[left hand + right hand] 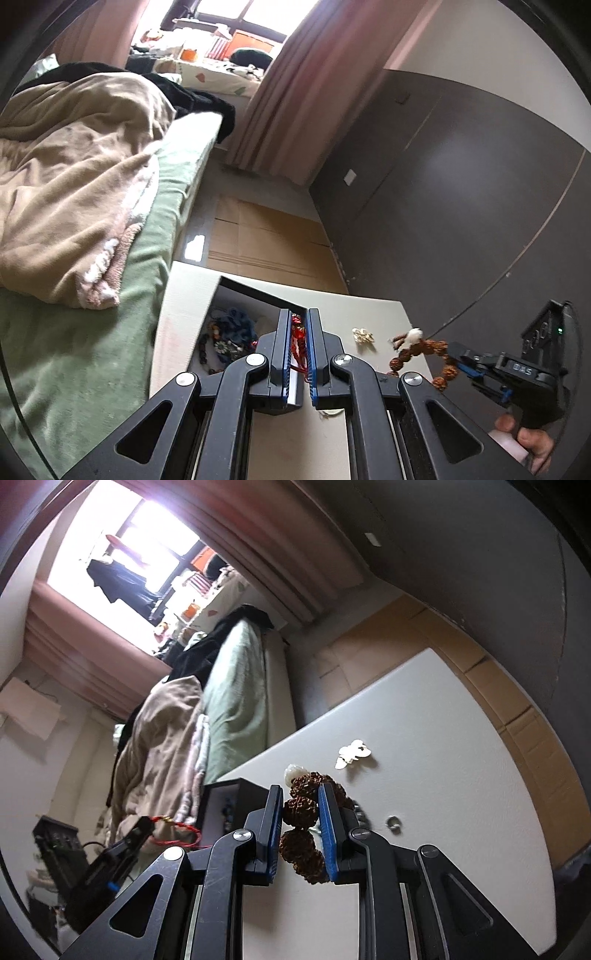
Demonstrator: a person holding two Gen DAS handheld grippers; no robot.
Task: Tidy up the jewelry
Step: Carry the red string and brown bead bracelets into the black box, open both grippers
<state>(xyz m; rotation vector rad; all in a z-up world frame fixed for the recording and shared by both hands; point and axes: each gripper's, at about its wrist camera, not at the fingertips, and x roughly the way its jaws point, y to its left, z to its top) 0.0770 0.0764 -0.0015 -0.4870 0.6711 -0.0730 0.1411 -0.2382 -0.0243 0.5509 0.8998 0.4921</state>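
My left gripper (298,317) is shut on a red bead-and-cord bracelet (299,341) and holds it over the right edge of an open jewelry box (229,295), which holds several bead pieces. In the right wrist view the left gripper (142,825) shows with the red cord (177,827) hanging from it. My right gripper (300,794) is shut on a brown knobbly-bead bracelet (301,812) with a white charm (292,771), above the white table (424,738). In the left wrist view the right gripper (452,354) holds that bracelet (417,350) at the table's right edge.
A gold leaf-shaped piece (352,753) and a small silver ring (392,822) lie on the table; the gold piece also shows in the left wrist view (363,335). A bed with green sheet (110,295) stands left of the table. Cardboard (266,240) covers the floor beyond.
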